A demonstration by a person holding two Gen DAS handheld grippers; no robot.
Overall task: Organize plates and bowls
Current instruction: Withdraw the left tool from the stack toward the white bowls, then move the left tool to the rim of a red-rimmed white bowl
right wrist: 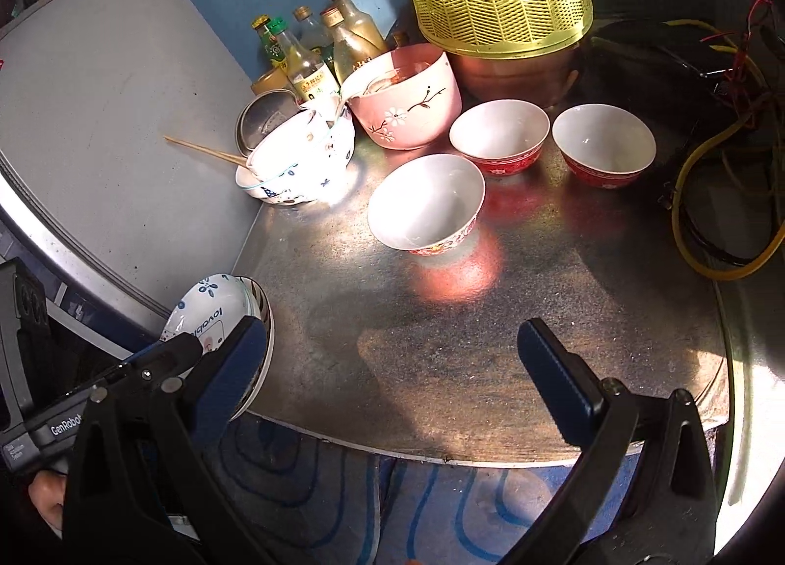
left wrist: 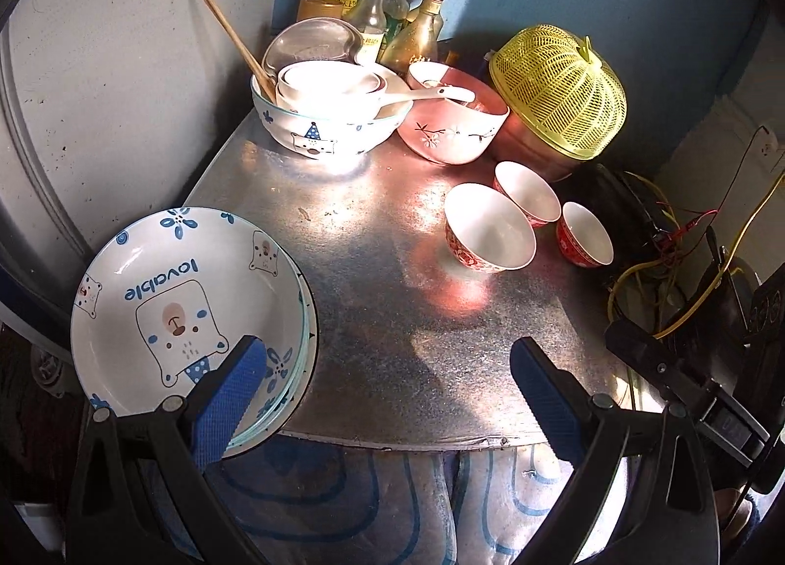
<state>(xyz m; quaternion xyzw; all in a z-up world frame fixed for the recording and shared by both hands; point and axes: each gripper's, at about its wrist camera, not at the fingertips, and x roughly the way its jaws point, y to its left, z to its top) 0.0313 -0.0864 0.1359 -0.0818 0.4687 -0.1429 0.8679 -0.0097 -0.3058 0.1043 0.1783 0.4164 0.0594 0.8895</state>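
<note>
I see a round, speckled metal worktop [left wrist: 373,270] lit by patches of sun. At its near left edge sits a stack of white plates with blue bear prints [left wrist: 181,315], overhanging the rim. At the back stand a blue-patterned bowl [left wrist: 324,123] filled with smaller dishes and chopsticks, a pink flowered bowl [left wrist: 454,126], several bottles [left wrist: 392,20] and a yellow mesh cover [left wrist: 559,89]. Three red-and-white bowls [right wrist: 500,133] stand grouped, empty, toward the right.

Both grippers — left gripper [left wrist: 387,378] and right gripper [right wrist: 392,359] — hover level, fingers spread wide, holding nothing.
</note>
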